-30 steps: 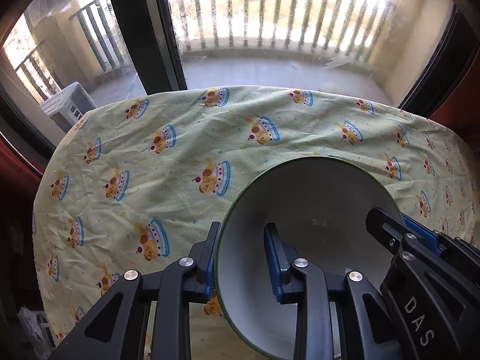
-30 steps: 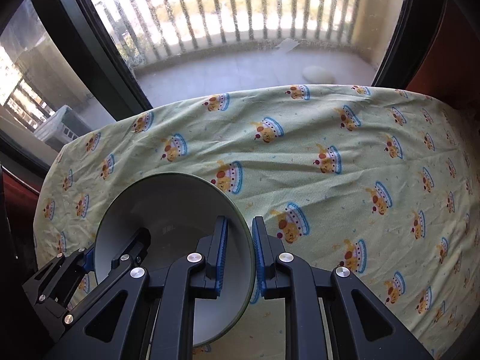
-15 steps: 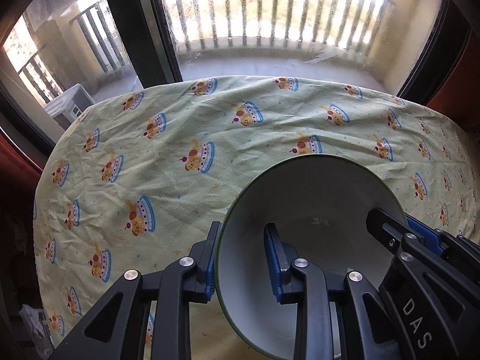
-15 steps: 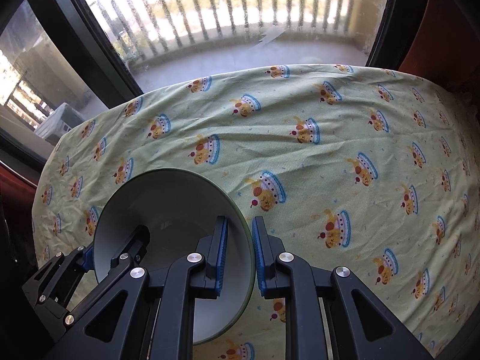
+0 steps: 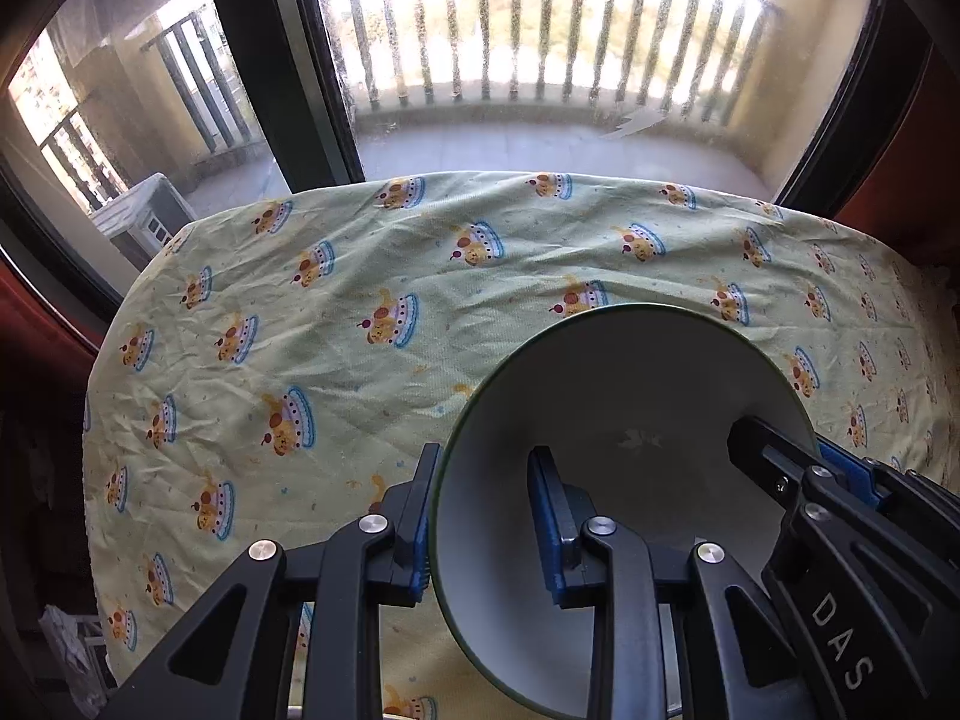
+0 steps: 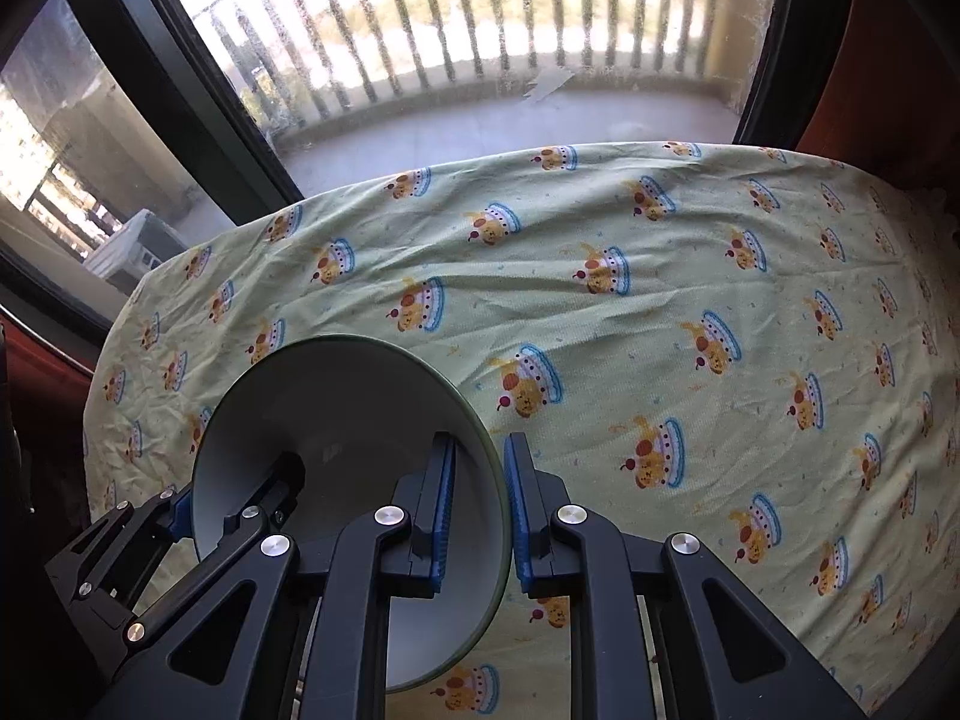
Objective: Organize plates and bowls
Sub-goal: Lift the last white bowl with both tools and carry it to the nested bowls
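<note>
A white bowl (image 5: pixel 630 396) with a thin green rim hangs tilted above the table, held from both sides. My left gripper (image 5: pixel 483 516) is shut on the bowl's left rim, one blue pad outside and one inside. My right gripper (image 6: pixel 480 498) is shut on the opposite rim of the bowl (image 6: pixel 336 420) in the same way. In the left wrist view the right gripper (image 5: pixel 780 462) shows at the bowl's right edge. In the right wrist view the left gripper (image 6: pixel 240 516) reaches in at the lower left. The bowl holds nothing.
The table (image 5: pixel 360 276) wears a pale green cloth (image 6: pixel 660 276) printed with cartoon cakes. Its far edge runs along a large window with a dark frame (image 5: pixel 282 60) and a balcony railing beyond. A white outdoor unit (image 5: pixel 141 222) sits outside at the left.
Both grippers have carried the bowl a little upward and across the table; the cloth pattern has slid beneath it. Both grips on the rim are unchanged.
</note>
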`<action>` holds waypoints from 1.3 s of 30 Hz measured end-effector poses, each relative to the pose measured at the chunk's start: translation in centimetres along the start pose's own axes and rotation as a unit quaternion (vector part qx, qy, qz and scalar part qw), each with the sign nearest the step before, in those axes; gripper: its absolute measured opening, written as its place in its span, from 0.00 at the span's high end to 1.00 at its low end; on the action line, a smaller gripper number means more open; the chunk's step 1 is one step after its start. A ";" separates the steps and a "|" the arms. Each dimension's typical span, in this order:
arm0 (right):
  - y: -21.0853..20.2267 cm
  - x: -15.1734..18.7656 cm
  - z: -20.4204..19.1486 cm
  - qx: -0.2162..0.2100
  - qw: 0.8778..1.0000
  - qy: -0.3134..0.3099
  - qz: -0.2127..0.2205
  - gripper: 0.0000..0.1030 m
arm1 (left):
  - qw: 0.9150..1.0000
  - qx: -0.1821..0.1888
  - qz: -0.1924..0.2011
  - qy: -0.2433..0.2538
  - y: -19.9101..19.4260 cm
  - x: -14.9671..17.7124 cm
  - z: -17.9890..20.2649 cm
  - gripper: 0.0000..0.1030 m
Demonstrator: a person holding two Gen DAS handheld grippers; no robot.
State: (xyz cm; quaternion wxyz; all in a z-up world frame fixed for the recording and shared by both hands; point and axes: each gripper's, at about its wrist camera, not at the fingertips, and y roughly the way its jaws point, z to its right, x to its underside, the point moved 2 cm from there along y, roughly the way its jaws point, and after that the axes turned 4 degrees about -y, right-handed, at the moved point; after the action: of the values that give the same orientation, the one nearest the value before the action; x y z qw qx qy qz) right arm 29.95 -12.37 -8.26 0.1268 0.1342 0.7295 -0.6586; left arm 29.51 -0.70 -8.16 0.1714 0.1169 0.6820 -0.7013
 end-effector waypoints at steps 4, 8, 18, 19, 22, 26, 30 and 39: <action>-2.3 0.2 0.8 -0.003 1.000 -0.006 0.014 0.81 | 1.000 -0.002 0.014 -0.003 -2.3 0.5 1.1 0.74; -4.9 0.8 1.7 -0.006 0.999 -0.015 0.031 0.81 | 1.000 -0.002 0.029 -0.012 -4.7 1.4 2.1 0.74; -10.2 3.7 4.2 -0.013 0.998 -0.041 0.056 0.81 | 0.998 -0.004 0.048 -0.030 -9.2 5.0 4.4 0.74; -10.7 4.1 4.4 -0.014 0.997 -0.044 0.057 0.81 | 0.998 -0.006 0.050 -0.029 -9.6 5.4 4.7 0.74; -11.9 5.3 5.3 -0.018 0.997 -0.047 0.062 0.81 | 0.998 -0.007 0.056 -0.030 -10.7 6.7 5.4 0.74; -13.3 7.2 6.6 -0.019 0.996 -0.052 0.067 0.81 | 0.998 -0.002 0.055 -0.035 -11.6 8.6 6.3 0.74; -13.9 9.0 7.7 -0.021 0.996 -0.059 0.064 0.81 | 0.998 0.000 0.050 -0.036 -11.8 10.6 7.0 0.74; -13.9 13.0 9.6 -0.023 0.996 -0.073 0.046 0.81 | 0.999 -0.003 0.028 -0.035 -11.5 14.5 8.2 0.74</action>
State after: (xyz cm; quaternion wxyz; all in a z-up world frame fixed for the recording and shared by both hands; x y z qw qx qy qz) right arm 12.93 -22.87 -1.07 0.2127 0.1164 0.7262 -0.6433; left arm 12.21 -9.97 -3.05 0.2148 0.1111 0.6740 -0.6980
